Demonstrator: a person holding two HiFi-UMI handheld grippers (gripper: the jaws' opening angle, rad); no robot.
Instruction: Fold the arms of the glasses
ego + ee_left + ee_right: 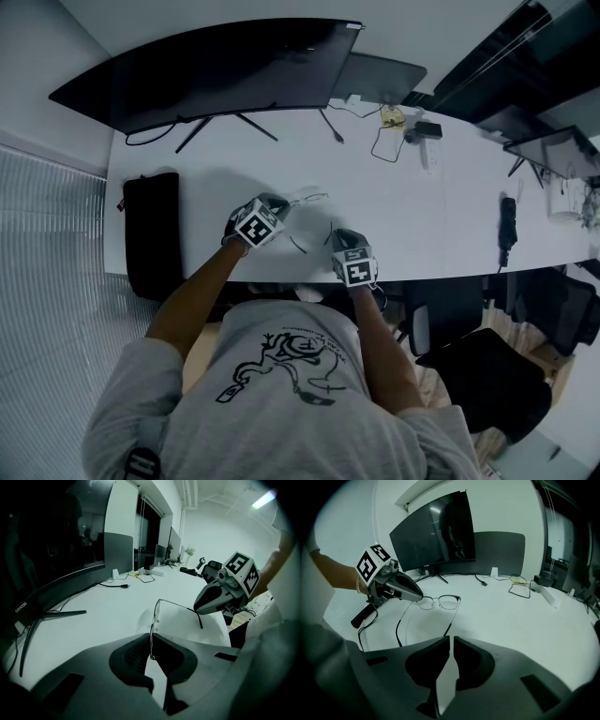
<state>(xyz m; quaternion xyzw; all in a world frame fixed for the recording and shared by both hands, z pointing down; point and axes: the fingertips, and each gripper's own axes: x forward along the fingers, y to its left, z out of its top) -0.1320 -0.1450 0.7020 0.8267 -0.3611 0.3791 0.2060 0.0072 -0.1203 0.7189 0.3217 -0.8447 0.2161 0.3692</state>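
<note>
Jaws of the left gripper (151, 641) are seen nearly together, pinched on one outer end of the front of the thin, dark, wire-rimmed glasses with clear lenses (449, 602). Those of the right gripper (451, 641) are likewise narrow, closed on the arm (452, 617) that runs back from the opposite end. The glasses are thus held between the two grippers, over the near part of the white desk (501, 616); whether any part touches it cannot be told.

Bending is judged the chief risk. The wire is slender, and if the held arm is swung off the line of its hinge, or pushed past its stop while the front is clamped, the frame could be twisted. A slip is also possible, since only a thin edge lies between each pair of pads. The free arm (397, 624) hangs toward the desk and could be caught on it if the glasses are lowered. The left jaws appear to sit close to that arm's hinge, so its fold may be blocked until the grip is shifted.

Both arms are seen open, roughly square to the front. The rims are rounded rectangles joined by a slim bridge, and the arm tips curve downward.
</note>
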